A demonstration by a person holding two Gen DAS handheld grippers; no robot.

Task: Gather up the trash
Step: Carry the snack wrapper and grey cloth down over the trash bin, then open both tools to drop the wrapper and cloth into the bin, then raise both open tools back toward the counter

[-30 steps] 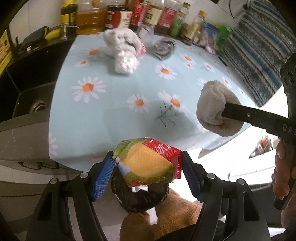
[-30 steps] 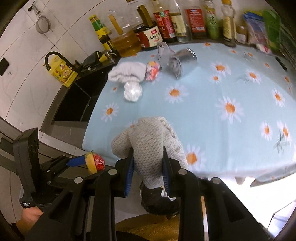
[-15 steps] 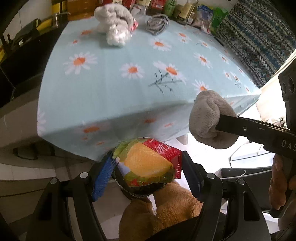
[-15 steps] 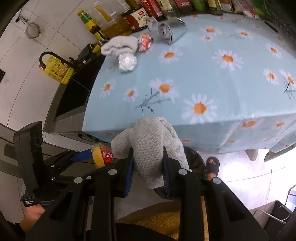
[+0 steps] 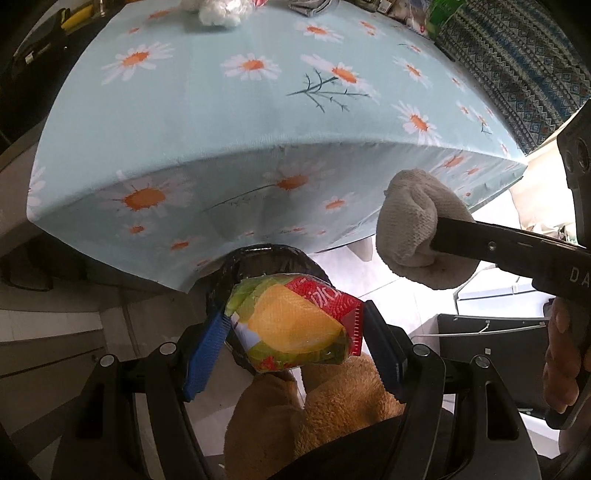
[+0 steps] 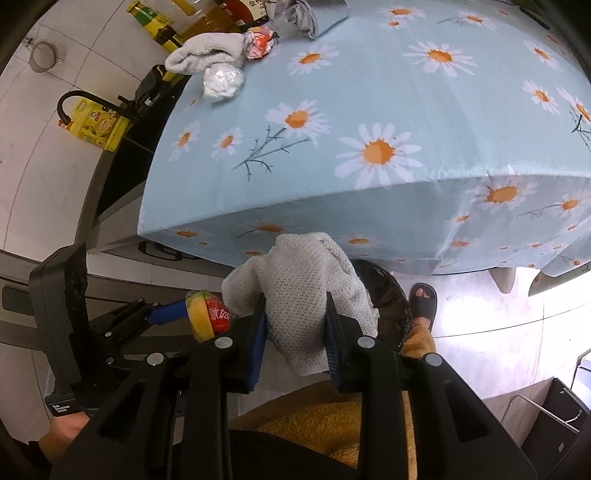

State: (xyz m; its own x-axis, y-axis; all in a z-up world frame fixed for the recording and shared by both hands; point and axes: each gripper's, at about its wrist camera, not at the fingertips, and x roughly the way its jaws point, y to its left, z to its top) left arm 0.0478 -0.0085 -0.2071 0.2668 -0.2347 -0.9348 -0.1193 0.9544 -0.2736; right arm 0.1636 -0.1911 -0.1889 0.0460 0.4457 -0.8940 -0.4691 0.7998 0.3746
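Observation:
My left gripper (image 5: 291, 332) is shut on a crumpled snack wrapper (image 5: 295, 328), yellow, green and red, held just above a black-lined trash bin (image 5: 266, 262) on the floor below the table's front edge. My right gripper (image 6: 295, 328) is shut on a wadded white knit cloth (image 6: 303, 280), also over the bin (image 6: 388, 295). From the left wrist view the cloth (image 5: 413, 225) hangs to the right of the wrapper. On the daisy tablecloth (image 6: 369, 110), at the far left, lie a folded towel (image 6: 207, 51), a white plastic wad (image 6: 223, 81), a red crumpled wrapper (image 6: 260, 42) and a grey foil bag (image 6: 306, 14).
A black sink with faucet (image 6: 92, 99) and a yellow bottle (image 6: 98, 125) stands left of the table. Sauce and oil bottles (image 6: 184, 22) line the back wall. A person's sandalled foot (image 6: 423, 299) and tan trousers (image 5: 314, 406) are beside the bin. A dark crate (image 6: 561, 410) sits lower right.
Both grippers have sunk from table height past the front edge and tipped downward. The bin has come into fuller view beneath the wrapper and the cloth. Both grips are unchanged.

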